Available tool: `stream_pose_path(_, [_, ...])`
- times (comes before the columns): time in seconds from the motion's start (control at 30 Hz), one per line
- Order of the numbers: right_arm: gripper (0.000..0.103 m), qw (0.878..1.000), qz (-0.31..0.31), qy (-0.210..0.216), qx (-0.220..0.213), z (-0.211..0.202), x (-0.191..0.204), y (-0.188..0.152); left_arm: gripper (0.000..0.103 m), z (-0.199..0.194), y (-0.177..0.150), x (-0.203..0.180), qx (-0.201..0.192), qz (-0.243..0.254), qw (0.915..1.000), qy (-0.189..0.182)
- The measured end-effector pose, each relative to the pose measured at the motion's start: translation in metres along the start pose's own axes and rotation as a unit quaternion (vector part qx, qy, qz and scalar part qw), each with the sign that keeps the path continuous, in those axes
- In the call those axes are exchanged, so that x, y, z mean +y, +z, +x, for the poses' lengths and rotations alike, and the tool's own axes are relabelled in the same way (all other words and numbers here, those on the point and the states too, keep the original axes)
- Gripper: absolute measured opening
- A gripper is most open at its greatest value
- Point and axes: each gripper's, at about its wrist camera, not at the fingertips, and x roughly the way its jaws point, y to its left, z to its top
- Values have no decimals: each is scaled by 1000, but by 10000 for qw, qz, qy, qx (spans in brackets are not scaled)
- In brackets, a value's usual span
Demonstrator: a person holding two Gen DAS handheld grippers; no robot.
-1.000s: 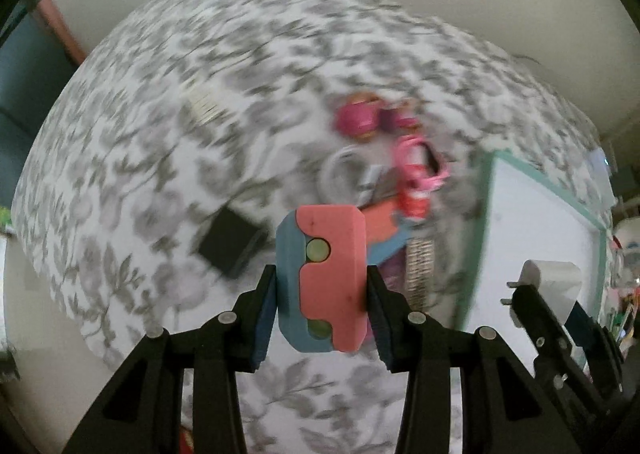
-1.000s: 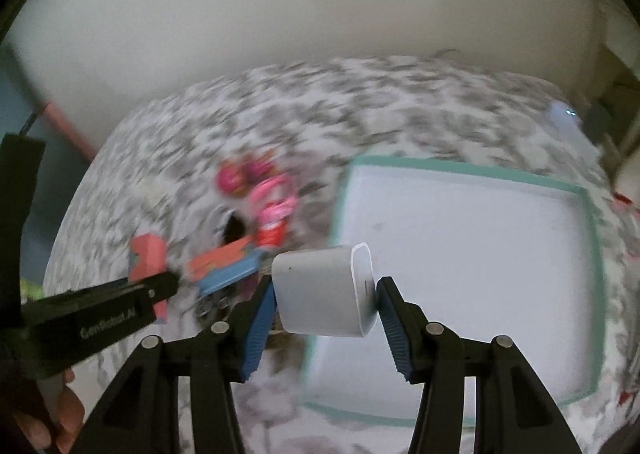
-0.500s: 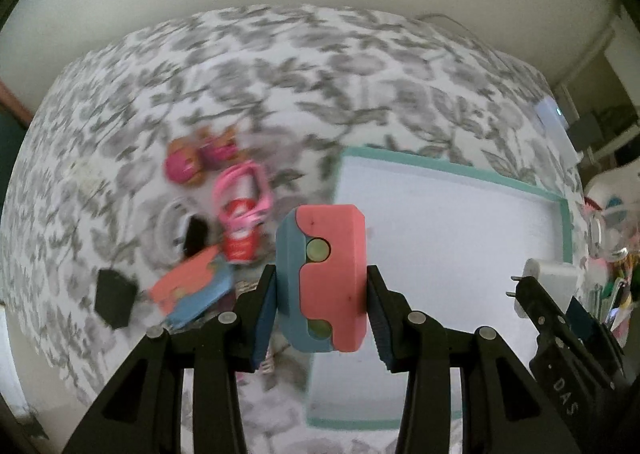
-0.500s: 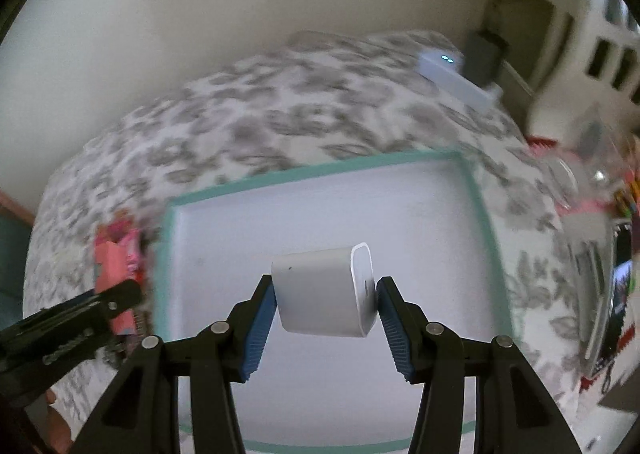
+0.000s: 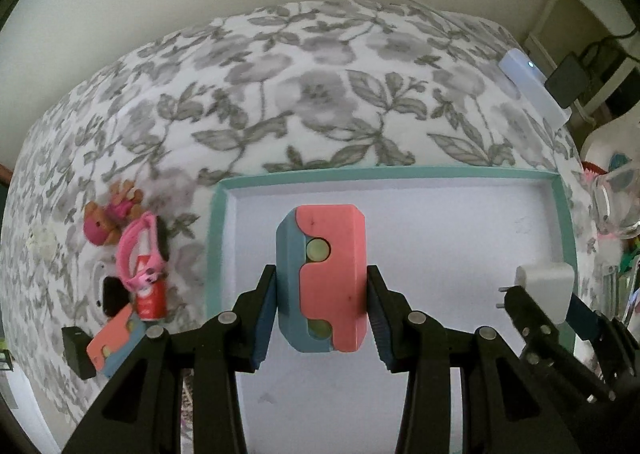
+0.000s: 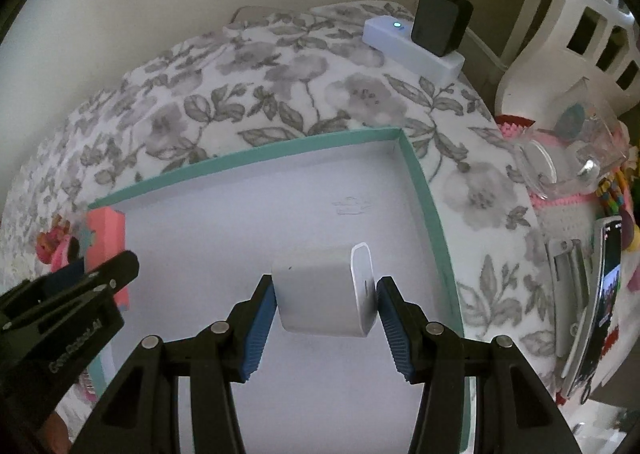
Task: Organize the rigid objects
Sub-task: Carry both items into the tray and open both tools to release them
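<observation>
Jaws of left gripper clamped on pink-and-blue block, pads pressed to both flanks; jaws of right gripper clamped on white charger, plug pins seen sticking out in the left wrist view. Both loads held in the air above the tray floor, not resting on it.

Largest first: bed with grey floral cover carrying everything. Then shallow white tray with teal rim, floor bare under both grippers. Then white power strip with black adapter plugged in, at far edge of bed, well apart from tray. Smallest: loose pile left of tray, outside the rim: second pink-and-blue block, red tube with pink band, pink doll, black cube.

Step judged: carry over the tray done, set-down pending. Next move calls for lowering each piece to the tray floor, well apart, then opening. Pile remaining afterwards.
</observation>
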Motion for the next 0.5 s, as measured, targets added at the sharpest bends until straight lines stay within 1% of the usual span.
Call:
stream_pose_path(0.23, [54, 9998, -97, -147, 112, 13, -2, 4, 44, 14, 3, -5, 91, -53, 9999, -98])
stream_pose_path(0.5, [55, 9998, -91, -149, -10, 8, -2, 7, 44, 19, 2, -5, 50, -40, 9999, -78])
